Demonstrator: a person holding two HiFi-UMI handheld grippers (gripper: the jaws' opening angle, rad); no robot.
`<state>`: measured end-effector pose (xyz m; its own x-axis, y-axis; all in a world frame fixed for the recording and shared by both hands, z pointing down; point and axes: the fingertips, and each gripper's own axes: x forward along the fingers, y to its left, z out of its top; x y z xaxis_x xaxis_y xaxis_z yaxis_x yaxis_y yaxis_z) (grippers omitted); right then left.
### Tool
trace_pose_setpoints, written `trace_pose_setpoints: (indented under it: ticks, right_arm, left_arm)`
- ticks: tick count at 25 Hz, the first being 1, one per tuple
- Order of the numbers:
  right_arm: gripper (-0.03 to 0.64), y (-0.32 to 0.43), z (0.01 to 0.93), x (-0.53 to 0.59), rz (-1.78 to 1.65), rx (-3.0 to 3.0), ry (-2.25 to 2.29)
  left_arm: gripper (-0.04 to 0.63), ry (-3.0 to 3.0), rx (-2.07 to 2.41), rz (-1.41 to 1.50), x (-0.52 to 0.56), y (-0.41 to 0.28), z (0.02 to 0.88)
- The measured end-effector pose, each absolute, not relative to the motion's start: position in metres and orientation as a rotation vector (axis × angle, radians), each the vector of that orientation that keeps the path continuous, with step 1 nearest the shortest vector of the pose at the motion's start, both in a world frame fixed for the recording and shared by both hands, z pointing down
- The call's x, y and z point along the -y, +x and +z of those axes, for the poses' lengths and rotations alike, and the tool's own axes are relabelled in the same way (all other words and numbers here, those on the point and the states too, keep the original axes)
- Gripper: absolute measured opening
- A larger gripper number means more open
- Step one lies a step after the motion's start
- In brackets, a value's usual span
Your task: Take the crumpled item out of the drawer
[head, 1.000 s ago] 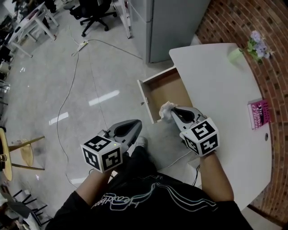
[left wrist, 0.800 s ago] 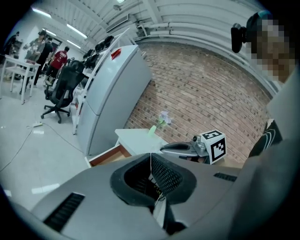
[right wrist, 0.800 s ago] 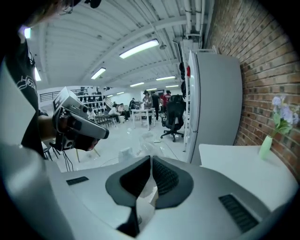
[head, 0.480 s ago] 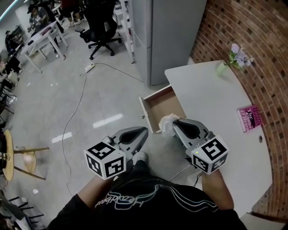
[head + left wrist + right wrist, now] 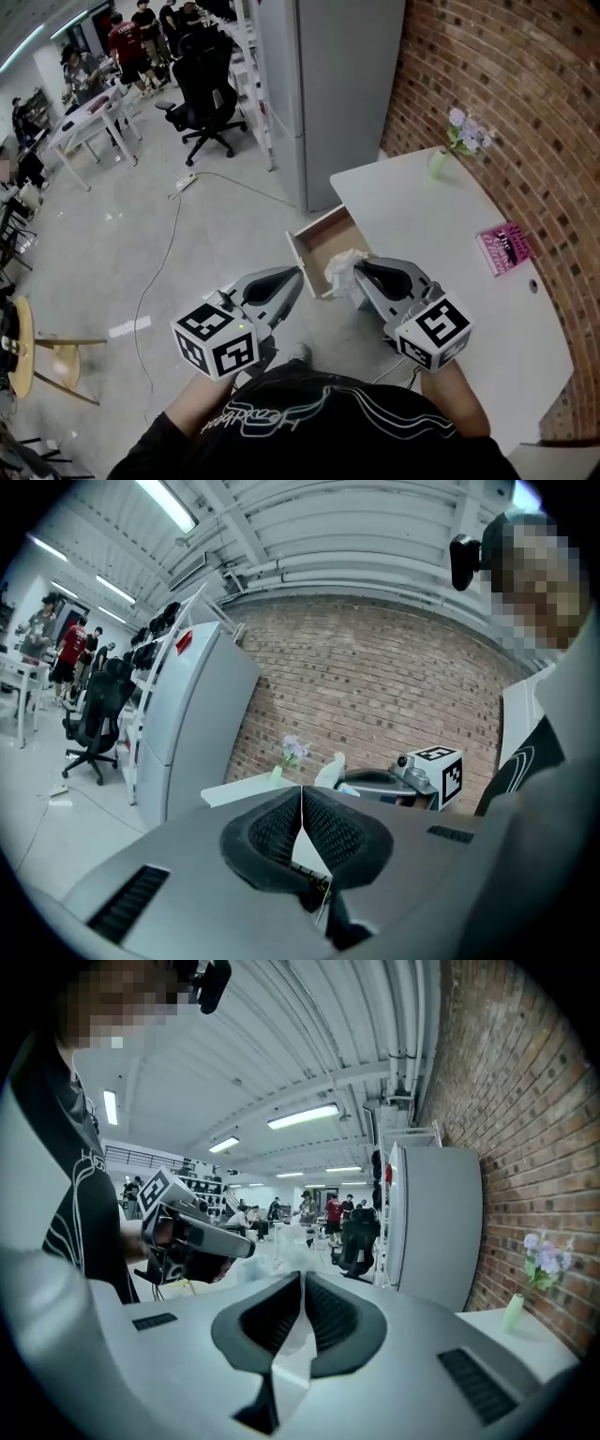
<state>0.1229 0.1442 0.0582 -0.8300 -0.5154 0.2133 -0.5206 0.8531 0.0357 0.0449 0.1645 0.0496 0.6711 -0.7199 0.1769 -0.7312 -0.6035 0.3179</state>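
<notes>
Person: black printed shirt [image 5: 309,412] at the bottom of the head view, one tool in each hand.
Left gripper [image 5: 296,274]: jaws pressed together with nothing between them, held level beside the other tool.
Right gripper [image 5: 357,269]: jaws clamped tight on the crumpled white item [image 5: 341,269].
Crumpled white item: bunched at the right jaw tips (it looks thin and papery), seen over the front corner of the open drawer [image 5: 302,251].
Drawer: pulled out from under the white table [image 5: 441,234], brown inside.
Table top: a pink book [image 5: 503,248] near the brick wall, and a small vase of pale flowers [image 5: 457,139] at the far end.
Beyond: a tall grey cabinet [image 5: 328,94], a black office chair [image 5: 206,103], and people [image 5: 122,42] at desks.
</notes>
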Motion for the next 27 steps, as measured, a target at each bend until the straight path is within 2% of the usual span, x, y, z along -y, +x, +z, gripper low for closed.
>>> trace_pose_setpoints:
  ticks: [27]
  right_arm:
    - [0.049, 0.130, 0.071, -0.154, 0.007, 2.794, 0.763]
  left_arm:
    - [0.023, 2.572, 1.141, 0.128, -0.175, 0.067, 0.066]
